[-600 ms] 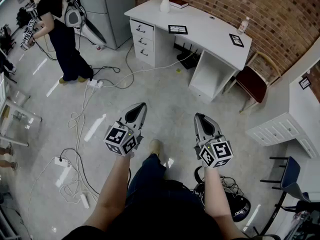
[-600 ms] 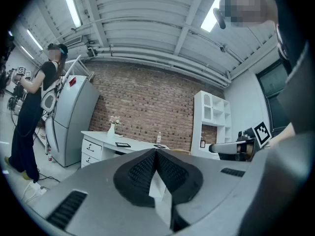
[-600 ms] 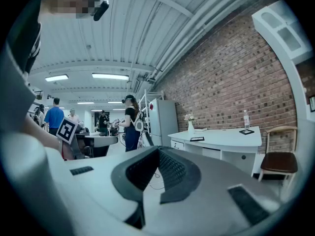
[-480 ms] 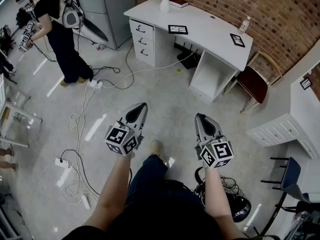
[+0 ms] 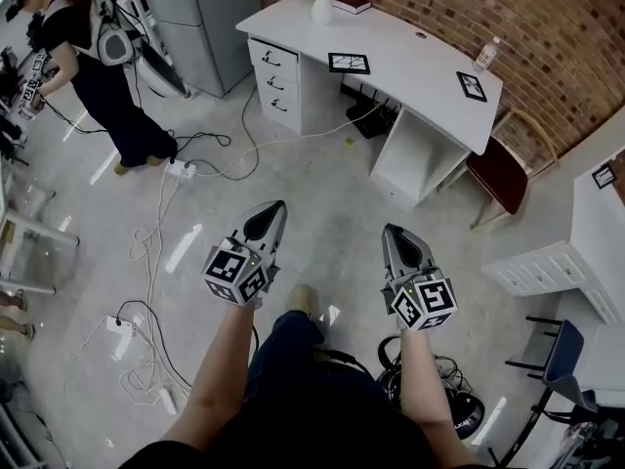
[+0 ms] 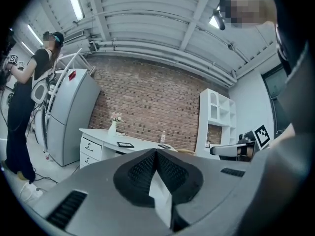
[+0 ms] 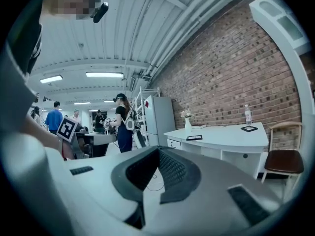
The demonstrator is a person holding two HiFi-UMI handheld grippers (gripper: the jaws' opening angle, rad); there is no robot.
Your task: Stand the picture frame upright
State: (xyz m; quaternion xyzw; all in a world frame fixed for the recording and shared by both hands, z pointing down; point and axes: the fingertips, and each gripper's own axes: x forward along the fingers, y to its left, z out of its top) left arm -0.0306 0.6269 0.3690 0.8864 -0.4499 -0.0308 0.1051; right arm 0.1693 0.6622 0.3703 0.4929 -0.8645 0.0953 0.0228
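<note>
Two black picture frames lie flat on the white desk (image 5: pixel 410 57): one near its middle (image 5: pixel 349 63), one toward its right end (image 5: pixel 472 86). The left gripper view shows both far ahead, the middle frame (image 6: pixel 125 144) and the right-end frame (image 6: pixel 164 146). So does the right gripper view, with the middle frame (image 7: pixel 194 137) and the right-end frame (image 7: pixel 249 128). My left gripper (image 5: pixel 274 209) and right gripper (image 5: pixel 393 231) hang over the floor well short of the desk, both shut and empty, pointing toward it.
A vase (image 5: pixel 322 8), a book and a bottle (image 5: pixel 482 53) stand on the desk. A brown chair (image 5: pixel 500 169) sits at its right end. Cables (image 5: pixel 156 252) and power strips cross the floor at left. A person (image 5: pixel 98 57) stands far left. A white cabinet (image 5: pixel 557 252) is at right.
The view has shifted a little toward the desk and my foot has stepped forward. The person at far left has moved further left. Both grippers stay shut and keep their pose.
</note>
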